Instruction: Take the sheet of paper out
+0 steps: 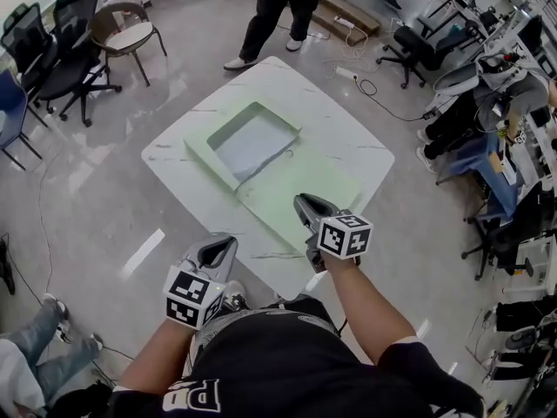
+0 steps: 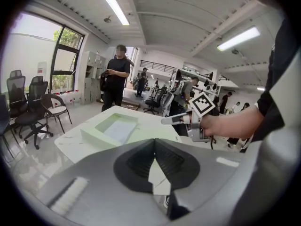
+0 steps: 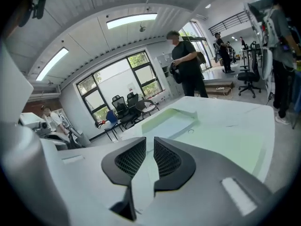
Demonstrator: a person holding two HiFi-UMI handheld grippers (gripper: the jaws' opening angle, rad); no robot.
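1. Centrally, in the head view, a white table (image 1: pixel 352 146) carries a pale green box (image 1: pixel 198 153) that is open, with its lid (image 1: pixel 305 194) folded out flat towards the person.
2. The sheet of paper (image 1: pixel 252 144) lies flat in the tray of the box, with its edges parallel to the tray walls. Tray and sheet are turned diagonally to the person, one corner pointing towards them. Which side of the sheet is the longer cannot be told.
3. The left tool (image 1: pixel 218 247) hangs off the near left edge of the table, well apart from the box. Its own view shows the jaws clenched, pads meeting at the tips with nothing between them.
4. The right tool (image 1: pixel 308 205) is above the near part of the lid and points towards the tray. Its own view shows the jaws released only to a narrow slit, and empty.
5. The head view alone shows the full outline of box, lid and table.
6. The left gripper view alone shows the right tool from the side, level above the table.
7. The right gripper view looks low across the lid into the tray.
8. A standing person (image 1: pixel 280 7) is beyond the table's far corner, and office chairs (image 1: pixel 61 50) are at far left.
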